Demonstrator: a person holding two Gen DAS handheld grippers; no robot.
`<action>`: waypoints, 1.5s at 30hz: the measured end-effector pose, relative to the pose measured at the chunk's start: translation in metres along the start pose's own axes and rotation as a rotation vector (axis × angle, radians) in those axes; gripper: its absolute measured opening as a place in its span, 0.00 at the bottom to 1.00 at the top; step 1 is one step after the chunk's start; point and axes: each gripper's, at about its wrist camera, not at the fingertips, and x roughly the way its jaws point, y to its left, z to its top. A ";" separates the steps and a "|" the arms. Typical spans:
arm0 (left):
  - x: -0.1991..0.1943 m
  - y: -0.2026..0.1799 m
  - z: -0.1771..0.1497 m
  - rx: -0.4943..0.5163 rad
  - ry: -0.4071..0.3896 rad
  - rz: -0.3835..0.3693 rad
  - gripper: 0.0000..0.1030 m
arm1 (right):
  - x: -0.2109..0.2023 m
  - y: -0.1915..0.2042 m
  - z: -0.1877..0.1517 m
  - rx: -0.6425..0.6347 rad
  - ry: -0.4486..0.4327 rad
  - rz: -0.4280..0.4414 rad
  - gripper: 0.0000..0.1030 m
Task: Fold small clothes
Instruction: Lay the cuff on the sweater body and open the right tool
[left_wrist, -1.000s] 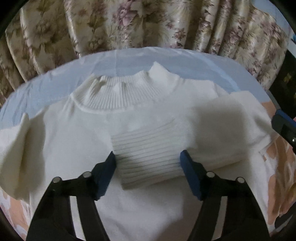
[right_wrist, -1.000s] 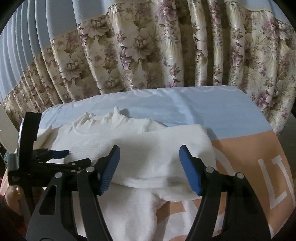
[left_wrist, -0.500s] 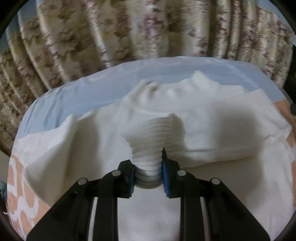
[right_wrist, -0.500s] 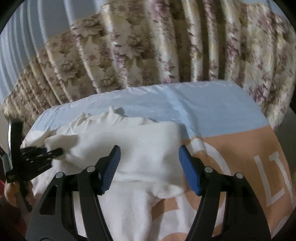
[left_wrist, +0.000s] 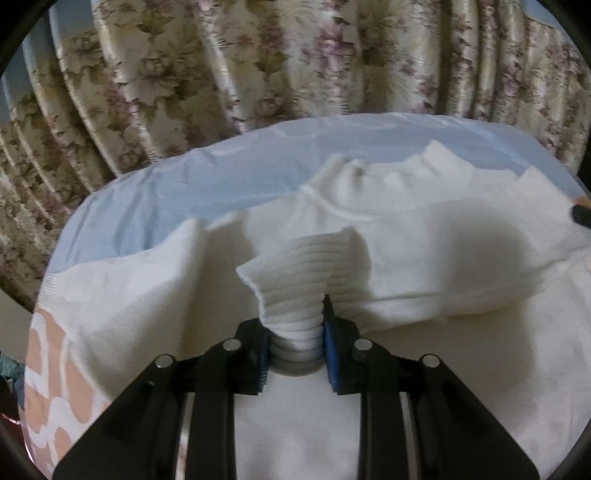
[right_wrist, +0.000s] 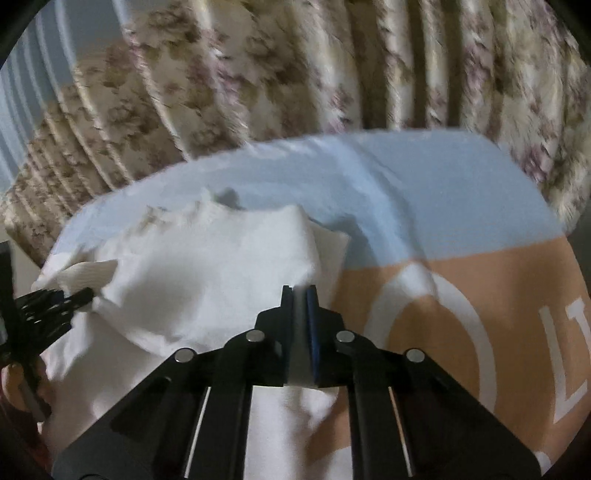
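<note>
- Lying across a bed cover (left_wrist: 155, 199) of pale blue and peach with white lettering, the white sweater (left_wrist: 424, 387) fills most of the left wrist view, its ribbed collar (left_wrist: 384, 184) at the far side, toward the floral curtain (left_wrist: 258, 62).
- At the far left of that view, one part of the sweater rises in a soft ridge above the cover, with the peach pattern showing beneath its edge.
- In the middle, the left gripper (left_wrist: 295, 343) is clenched on the ribbed cuff (left_wrist: 299, 273) of a sleeve; the cuff is bunched between the blue pads (left_wrist: 330, 354) and fans out above them.
- To the right of the cuff, the sleeve lies folded across the sweater's chest, running toward the right edge of the view, where a dark object just enters; what it is cannot be told.
- In the right wrist view, which is blurred, the left gripper (right_wrist: 48, 314) shows at the far left edge, its tips at the ribbed cuff (right_wrist: 88, 273).
- The sweater (right_wrist: 207, 280) occupies the left and centre of that view.
- The right gripper (right_wrist: 301, 325) has its fingers drawn close together on a thin fold of white fabric at the sweater's right edge.
- Right of it the cover is peach with a white ring and letters (right_wrist: 565, 358).
</note>
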 end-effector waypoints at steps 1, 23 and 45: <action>0.000 0.005 0.000 -0.004 0.002 0.011 0.24 | -0.002 0.010 0.001 -0.027 -0.002 0.013 0.08; -0.003 0.039 -0.018 -0.012 0.016 0.112 0.28 | 0.046 0.006 0.004 -0.066 0.149 -0.055 0.27; -0.024 0.045 -0.021 -0.047 0.034 0.066 0.43 | -0.001 -0.043 0.008 0.107 0.007 0.089 0.22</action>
